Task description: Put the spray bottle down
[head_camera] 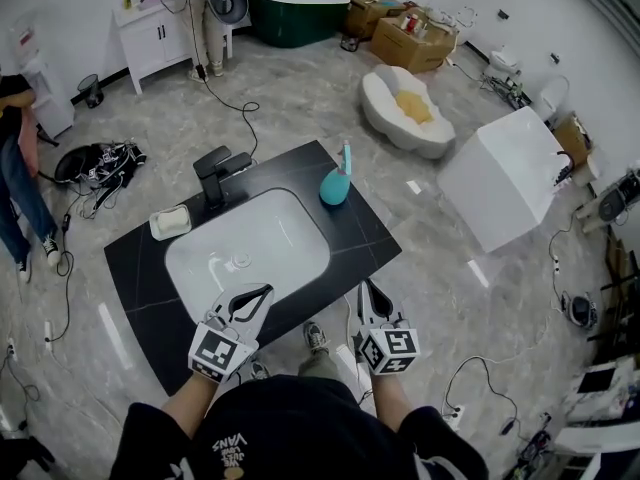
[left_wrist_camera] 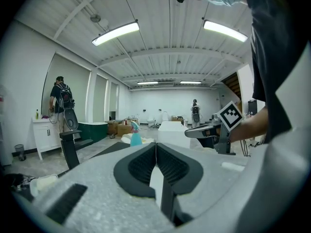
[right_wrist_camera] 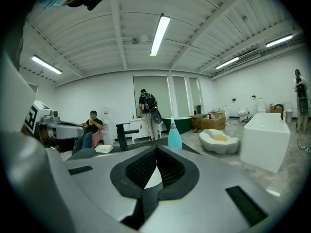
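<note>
A teal spray bottle stands upright on the far right part of the black countertop, free of both grippers. It also shows as the spray bottle far ahead in the left gripper view and the spray bottle beyond the jaws in the right gripper view. My left gripper is over the counter's near edge, by the white sink, jaws shut with nothing between them. My right gripper is held near the counter's near right edge, also shut and empty.
A black faucet and a white soap dish sit behind the sink. On the floor stand a white bathtub, an oval tub, cardboard boxes and a white cabinet. A person is at the left.
</note>
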Action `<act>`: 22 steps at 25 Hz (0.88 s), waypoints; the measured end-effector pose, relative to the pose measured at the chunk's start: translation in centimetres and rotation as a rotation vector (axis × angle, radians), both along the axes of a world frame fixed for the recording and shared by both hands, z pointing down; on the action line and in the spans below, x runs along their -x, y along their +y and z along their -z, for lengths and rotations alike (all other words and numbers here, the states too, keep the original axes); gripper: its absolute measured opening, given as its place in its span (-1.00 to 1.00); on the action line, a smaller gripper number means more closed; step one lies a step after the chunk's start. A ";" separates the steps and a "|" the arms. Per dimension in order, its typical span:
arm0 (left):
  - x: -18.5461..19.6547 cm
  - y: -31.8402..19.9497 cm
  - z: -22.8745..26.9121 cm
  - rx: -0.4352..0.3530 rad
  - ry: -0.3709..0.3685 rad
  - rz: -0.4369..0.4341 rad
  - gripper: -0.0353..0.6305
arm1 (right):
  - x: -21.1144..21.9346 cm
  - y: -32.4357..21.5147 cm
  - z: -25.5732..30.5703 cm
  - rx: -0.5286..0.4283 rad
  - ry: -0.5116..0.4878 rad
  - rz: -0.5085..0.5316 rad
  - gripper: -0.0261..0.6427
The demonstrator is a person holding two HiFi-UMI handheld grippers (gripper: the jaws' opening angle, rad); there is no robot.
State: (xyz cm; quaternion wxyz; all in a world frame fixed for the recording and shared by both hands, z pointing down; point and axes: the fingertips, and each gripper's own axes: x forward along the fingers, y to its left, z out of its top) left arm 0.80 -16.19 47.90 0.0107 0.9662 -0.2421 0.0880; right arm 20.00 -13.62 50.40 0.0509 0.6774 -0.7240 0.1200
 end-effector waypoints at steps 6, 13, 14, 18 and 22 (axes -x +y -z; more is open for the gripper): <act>0.8 1.0 -0.6 0.008 -0.004 -0.025 -0.83 | 1.2 1.7 -0.5 0.007 -0.011 -0.019 -0.90; 1.8 2.0 -1.1 0.020 -0.014 -0.028 -0.83 | 2.8 2.9 -1.1 0.012 -0.015 -0.015 -0.90; 2.0 2.1 -1.2 0.015 -0.016 -0.031 -0.83 | 3.1 3.0 -1.0 0.015 -0.016 -0.016 -0.90; 2.4 2.5 -1.3 0.015 -0.021 -0.034 -0.83 | 3.8 3.3 -1.2 0.018 -0.023 -0.003 -0.90; 2.6 2.8 -1.2 0.017 -0.020 -0.034 -0.83 | 4.1 3.5 -1.1 0.018 -0.017 0.000 -0.90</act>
